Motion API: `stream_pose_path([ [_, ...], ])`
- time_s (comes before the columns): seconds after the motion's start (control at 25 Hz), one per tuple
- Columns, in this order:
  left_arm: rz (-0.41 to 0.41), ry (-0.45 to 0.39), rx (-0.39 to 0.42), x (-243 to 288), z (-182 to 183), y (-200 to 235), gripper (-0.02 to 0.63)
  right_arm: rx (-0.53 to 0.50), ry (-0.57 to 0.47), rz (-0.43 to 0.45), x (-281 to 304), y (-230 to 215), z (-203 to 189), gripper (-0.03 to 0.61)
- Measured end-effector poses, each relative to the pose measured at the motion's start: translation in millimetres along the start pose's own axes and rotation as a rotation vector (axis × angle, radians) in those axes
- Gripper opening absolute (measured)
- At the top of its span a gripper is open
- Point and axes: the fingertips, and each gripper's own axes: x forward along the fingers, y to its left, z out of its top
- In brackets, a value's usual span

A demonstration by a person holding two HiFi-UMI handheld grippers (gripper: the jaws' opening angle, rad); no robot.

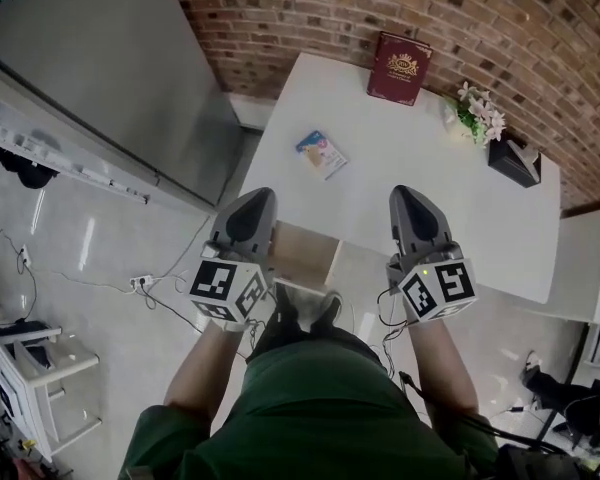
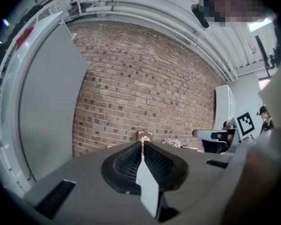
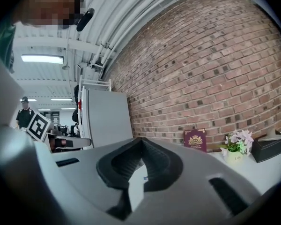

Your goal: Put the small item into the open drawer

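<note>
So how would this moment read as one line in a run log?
left gripper: shut, empty | right gripper: shut, empty | small item: lying on table | drawer: open

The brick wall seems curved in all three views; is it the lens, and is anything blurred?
Head view: the brick wall bows from the wide lens; even light, sharp. Left gripper view: stronger bending, black corners, a blurred shape at right. Right gripper view: same bending, ceiling lamp glares.

The small item (image 1: 321, 154) lies on the table (image 1: 460, 208) behind the open drawer (image 1: 305, 253), which sits between my left gripper (image 1: 252, 198) and right gripper (image 1: 406, 194).
</note>
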Motion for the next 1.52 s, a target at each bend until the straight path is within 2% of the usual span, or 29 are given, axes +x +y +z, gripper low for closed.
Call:
stream_pose_path([
  [0.4,-0.088,0.079,-0.021,36,-27,53,0.014,-0.044,0.075,-0.132,48,-14,-31,0.003],
  [0.76,-0.152,0.155,-0.036,45,-54,89,0.014,-0.105,0.236,-0.158,105,-25,-96,0.005],
  [0.92,-0.155,0.199,-0.045,40,-72,89,0.014,-0.073,0.329,-0.127,128,-45,-131,0.033],
  [1.08,-0.105,0.237,-0.065,31,-89,98,0.015,-0.079,0.426,-0.057,153,-57,-165,0.089],
  [1.36,-0.031,0.263,-0.091,15,-108,113,0.044,-0.05,0.58,0.056,186,-68,-223,0.164],
  [1.52,-0.011,0.264,-0.105,12,-113,116,0.06,0.006,0.715,0.143,203,-72,-258,0.204],
])
